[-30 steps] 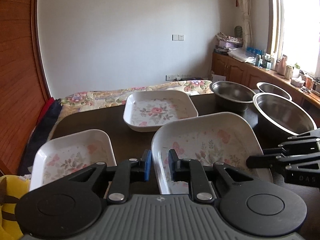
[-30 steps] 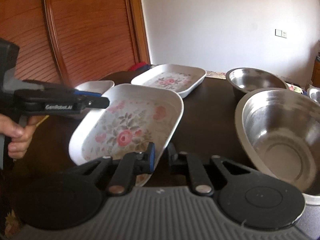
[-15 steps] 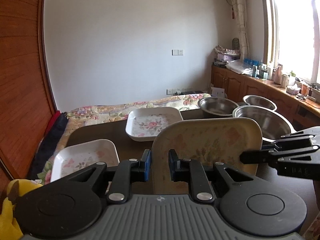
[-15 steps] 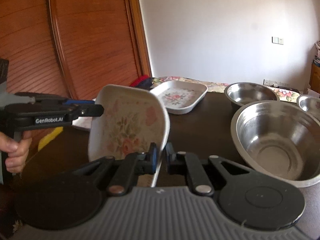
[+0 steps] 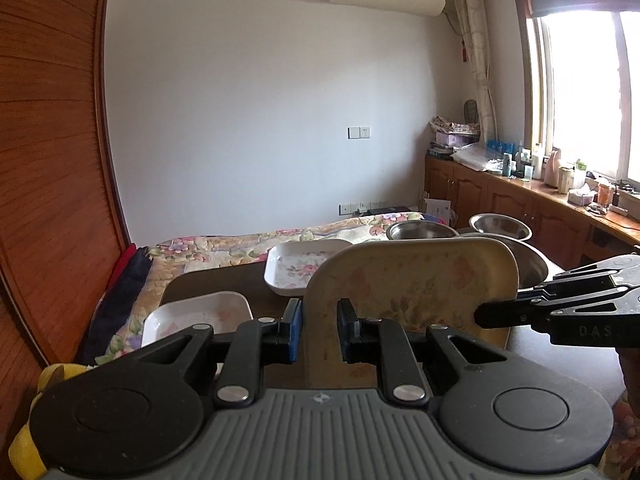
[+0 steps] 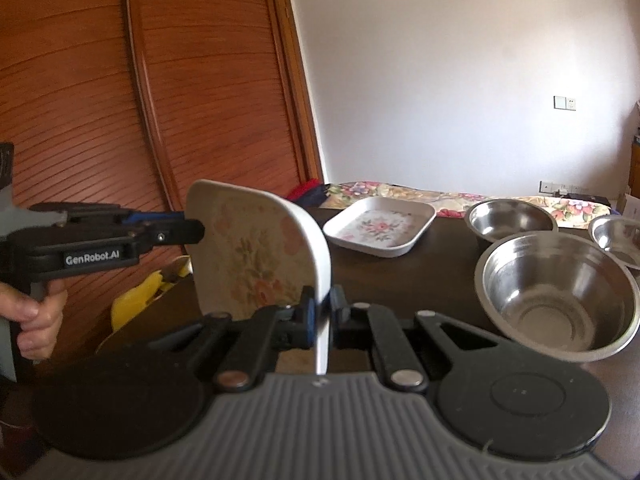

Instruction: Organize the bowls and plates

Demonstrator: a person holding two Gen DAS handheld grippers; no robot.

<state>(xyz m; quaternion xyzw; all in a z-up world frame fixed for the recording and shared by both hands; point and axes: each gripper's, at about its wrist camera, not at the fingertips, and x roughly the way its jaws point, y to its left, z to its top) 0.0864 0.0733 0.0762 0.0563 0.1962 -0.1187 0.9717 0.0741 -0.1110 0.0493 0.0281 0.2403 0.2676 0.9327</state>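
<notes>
Dark wood filled the table (image 6: 440,280) under your work, with a floral bedspread (image 5: 224,248) behind it. You held the floral plate (image 6: 256,252) up on edge — your right gripper (image 6: 322,312) clamped on its rim at lower centre of the right view, your left gripper (image 5: 318,330) pinching its other side. Two more floral trays (image 5: 200,314) (image 5: 300,266) lay flat on the table. Three steel bowls (image 6: 556,292) (image 6: 510,218) (image 6: 618,236) sat at the right.
</notes>
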